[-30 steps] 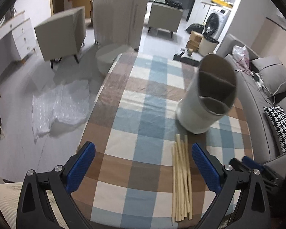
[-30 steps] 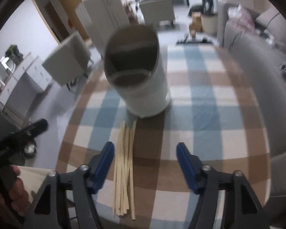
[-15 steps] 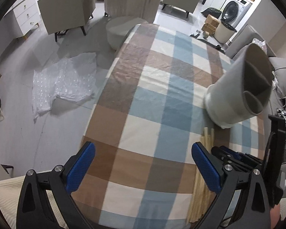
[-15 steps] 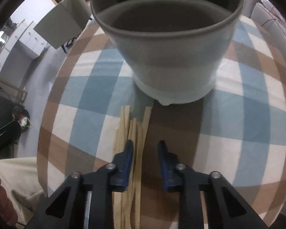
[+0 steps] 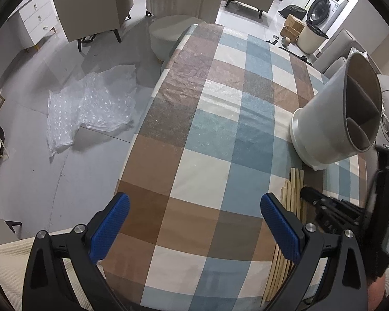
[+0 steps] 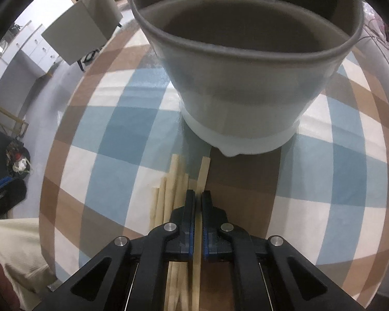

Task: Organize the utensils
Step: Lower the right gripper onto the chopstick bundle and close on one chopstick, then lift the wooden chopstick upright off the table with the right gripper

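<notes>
One chopstick (image 6: 202, 173) is pinched in the right claw (image 6: 198, 202), its long axis pointing straight ahead at the divided utensil holder (image 6: 246, 83) just beyond. The remaining chopsticks (image 6: 168, 194) lie alongside on the checked worktop (image 6: 111, 134). The left claw (image 5: 194, 215) hangs spread, farther off.

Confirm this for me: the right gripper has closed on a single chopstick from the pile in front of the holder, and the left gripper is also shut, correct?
Not quite. The left gripper is open, its jaws wide apart over the tablecloth, as the left wrist view shows. The right gripper is indeed shut on one chopstick before the holder.
</notes>
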